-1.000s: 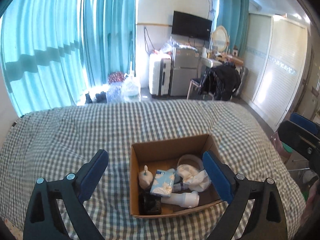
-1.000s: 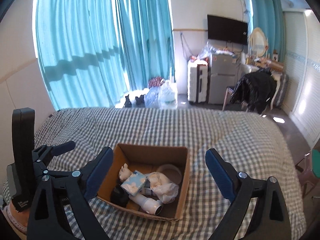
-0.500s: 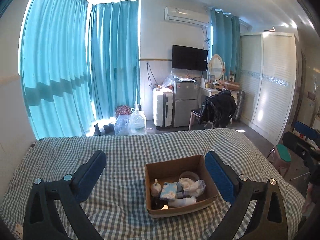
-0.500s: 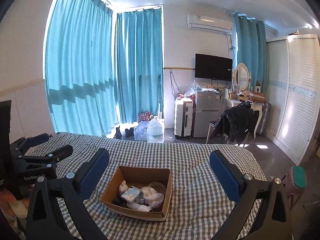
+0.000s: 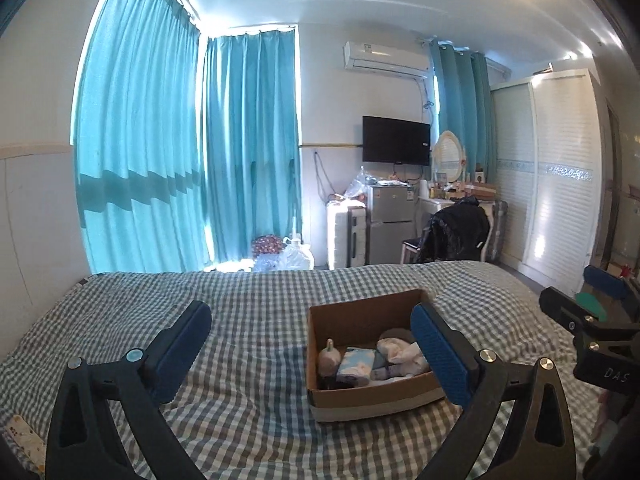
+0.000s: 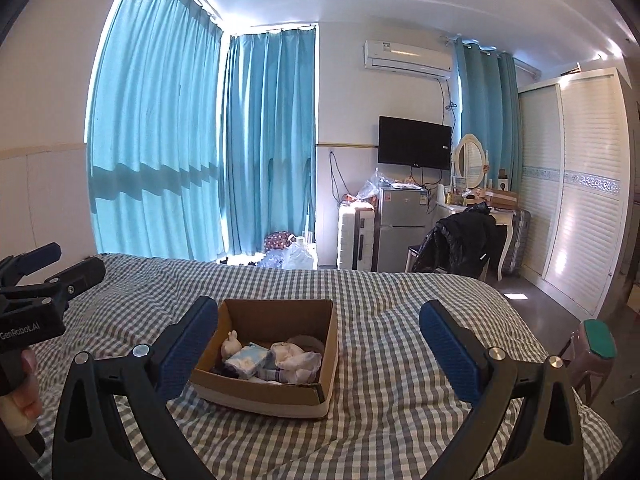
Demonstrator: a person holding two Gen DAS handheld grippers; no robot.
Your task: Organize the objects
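The cardboard box (image 5: 362, 394) of small items is sitting mid-bed (image 5: 248, 412), toward the near edge. The left gripper (image 5: 310, 354) and right gripper (image 6: 318, 348) are hovering with jaws spread wide, gripping nothing.

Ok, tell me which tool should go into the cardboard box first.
Probably the right tool: the cardboard box lies nearer the middle of its open span, contents unobstructed. In the left tool view, one pad overlaps the box's side.
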